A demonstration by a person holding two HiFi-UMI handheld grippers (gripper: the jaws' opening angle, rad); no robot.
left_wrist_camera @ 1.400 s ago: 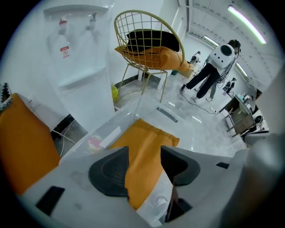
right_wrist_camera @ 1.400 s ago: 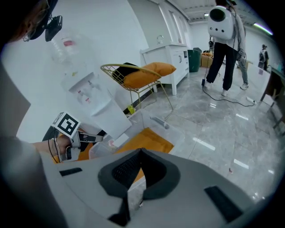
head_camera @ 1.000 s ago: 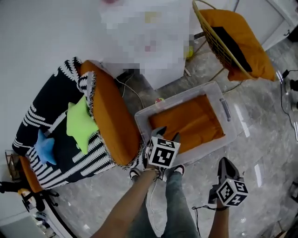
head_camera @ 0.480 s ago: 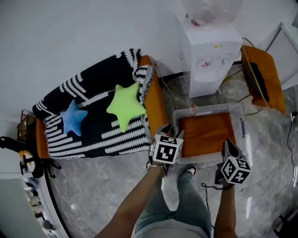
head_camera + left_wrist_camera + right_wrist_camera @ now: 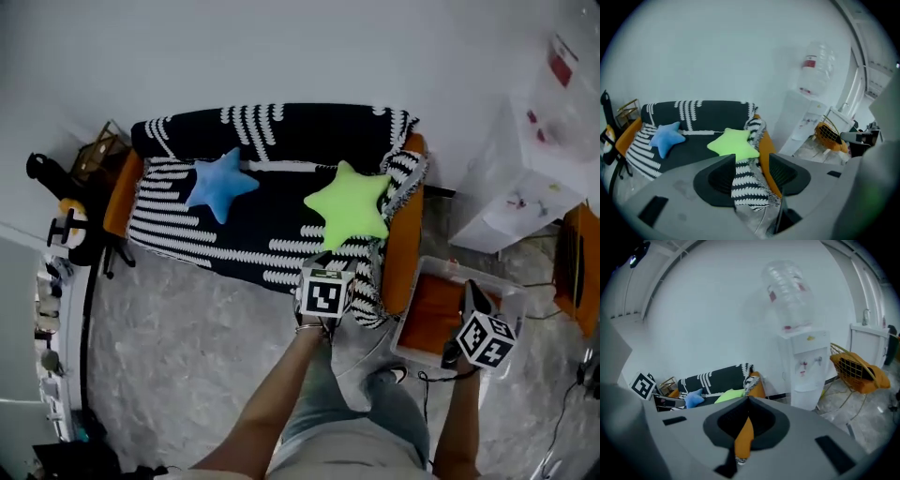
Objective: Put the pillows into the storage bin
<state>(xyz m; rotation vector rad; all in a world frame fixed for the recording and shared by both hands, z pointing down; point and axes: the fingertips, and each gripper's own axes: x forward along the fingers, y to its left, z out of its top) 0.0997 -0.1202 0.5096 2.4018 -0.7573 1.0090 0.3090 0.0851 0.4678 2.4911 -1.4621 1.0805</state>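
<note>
A green star pillow (image 5: 349, 206) and a blue star pillow (image 5: 220, 183) lie on the sofa's black-and-white striped throw (image 5: 272, 141). The clear storage bin (image 5: 441, 264) stands on the floor by the sofa's right arm, with an orange pillow (image 5: 431, 317) in it. My left gripper (image 5: 751, 159) is open and empty, just in front of the sofa, pointing towards the green star pillow (image 5: 733, 143). My right gripper (image 5: 747, 400) is shut, with nothing in it, and hangs over the bin; orange shows through the slit behind its tips.
A white water dispenser (image 5: 525, 187) stands right of the sofa, and an orange wire chair (image 5: 855, 366) beyond it. Dark clutter (image 5: 61, 225) sits by the sofa's left end. The person's legs and shoes (image 5: 394, 375) are on the marble floor in front.
The head view has swung left: the sofa now fills the middle and the bin sits at lower right. Both grippers have risen and moved from the bin towards the sofa.
</note>
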